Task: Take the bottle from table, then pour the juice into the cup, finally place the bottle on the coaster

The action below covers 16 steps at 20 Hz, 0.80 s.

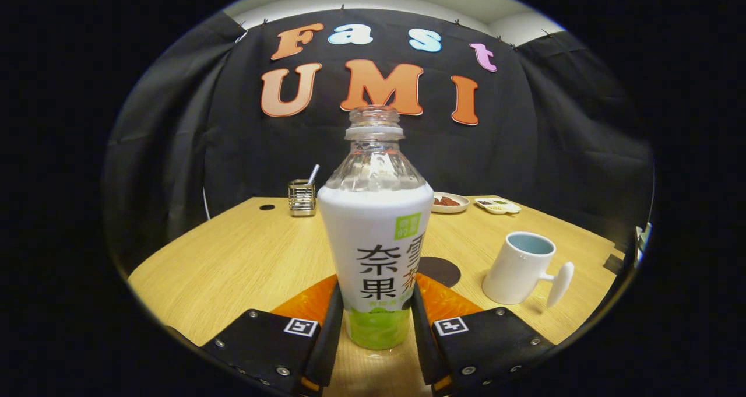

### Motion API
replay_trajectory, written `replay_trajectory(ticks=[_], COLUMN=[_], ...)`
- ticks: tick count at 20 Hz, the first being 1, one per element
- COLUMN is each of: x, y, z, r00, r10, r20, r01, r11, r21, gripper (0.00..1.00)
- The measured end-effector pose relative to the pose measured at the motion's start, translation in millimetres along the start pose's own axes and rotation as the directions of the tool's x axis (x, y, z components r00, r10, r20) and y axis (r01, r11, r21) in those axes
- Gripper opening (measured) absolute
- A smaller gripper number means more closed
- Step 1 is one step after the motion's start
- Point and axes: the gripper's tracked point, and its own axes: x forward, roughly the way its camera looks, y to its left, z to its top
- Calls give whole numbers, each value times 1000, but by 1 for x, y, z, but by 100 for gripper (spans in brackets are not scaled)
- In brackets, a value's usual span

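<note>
Bottle (376,234) stands upright on the wooden table (233,269), right between the two fingers of the gripper (376,321). It is uncapped, with a clear neck and shoulder, a white label wrap printed with dark characters, and a green band near its base. Both fingers (329,327) sit tight against the lower sides of the bottle, one on each flank, so the gripper looks clamped on it, with the base at or just above the tabletop. Just beyond the bottle, partly hidden behind its right side, lies a dark round coaster (441,270) flat on the table. Further to the right of the fingers stands a white cup (520,267) with a pale blue inside, upright, its handle sticking out to the right; it is apart from both the coaster and the bottle. Toward the far edge of the table, left of the bottle, is a small metal wire holder (302,197) with a straw-like stick leaning out of it. On the far right side are a small round plate (450,203) holding something reddish brown and, beside it, a shallow divided dish (497,206).
</note>
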Motion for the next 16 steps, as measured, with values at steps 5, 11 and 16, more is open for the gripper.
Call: replay_trajectory(ticks=[5, 11, 16], x=[6, 18, 28], y=[15, 1, -10], z=[23, 33, 40], r00=[992, 986, 981], r10=[119, 161, 171], r20=[47, 54, 89], r01=[-127, -166, -182], r11=[958, 845, 667], r21=[256, 508, 723], gripper=[58, 58, 58])
